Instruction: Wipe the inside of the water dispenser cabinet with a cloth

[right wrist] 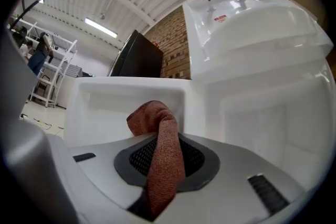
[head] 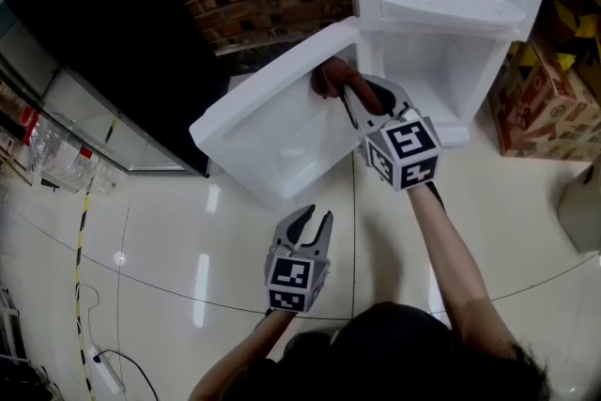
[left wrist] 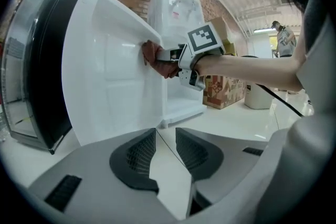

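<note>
Currently your right gripper (head: 352, 97) is clamped on the cloth (head: 329, 75), with the bunched end sticking out past the jaws so that fabric, not the jaws, meets the inner face of the open door (head: 272, 141) beside the cabinet (head: 441, 75) mouth. Your left gripper (head: 310, 223) hangs low over the floor (head: 188, 230), jaws apart and empty, probably to stay clear of the wiping arm.

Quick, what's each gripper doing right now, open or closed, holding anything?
Left gripper: open, empty.
Right gripper: closed on the cloth.
</note>
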